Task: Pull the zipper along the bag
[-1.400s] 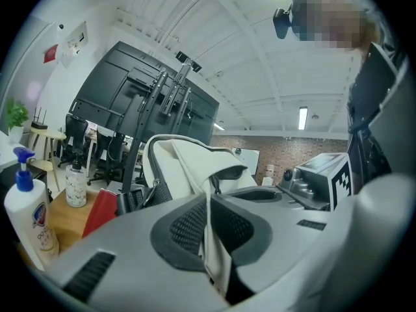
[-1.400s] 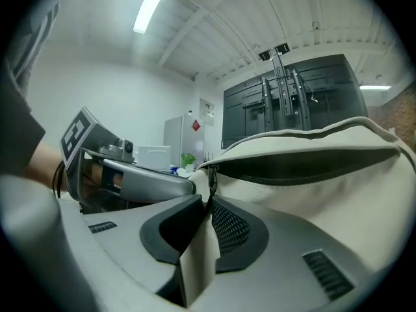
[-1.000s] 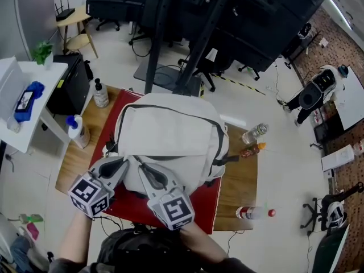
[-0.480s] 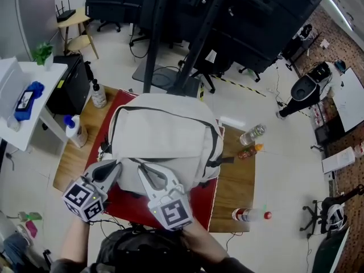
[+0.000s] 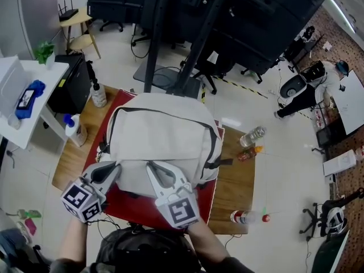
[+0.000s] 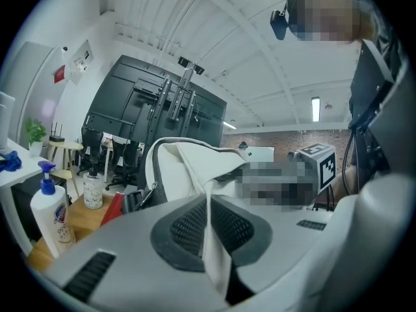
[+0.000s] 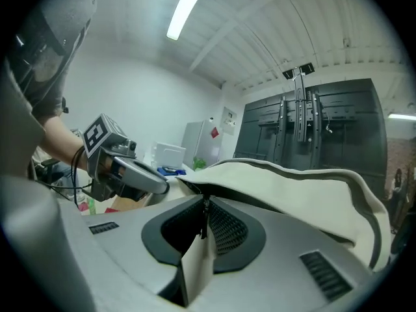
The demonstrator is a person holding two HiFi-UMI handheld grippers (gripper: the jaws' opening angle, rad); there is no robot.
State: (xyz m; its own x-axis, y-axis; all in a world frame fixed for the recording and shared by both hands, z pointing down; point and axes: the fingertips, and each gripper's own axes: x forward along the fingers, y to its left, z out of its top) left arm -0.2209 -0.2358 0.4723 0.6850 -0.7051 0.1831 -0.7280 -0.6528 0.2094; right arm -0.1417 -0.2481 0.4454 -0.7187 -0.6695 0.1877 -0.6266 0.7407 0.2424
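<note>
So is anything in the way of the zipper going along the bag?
Nothing I can see. The right gripper pinches the pull tab, the left gripper pinches cloth of the bag beside it, and nothing lies along its dark zipper line. The bottles are off to the side on the table.

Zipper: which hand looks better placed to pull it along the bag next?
Right. The right gripper is shut on the pull tab at the near edge of the bag; the left gripper only pinches bag fabric, so it likely just steadies.
</note>
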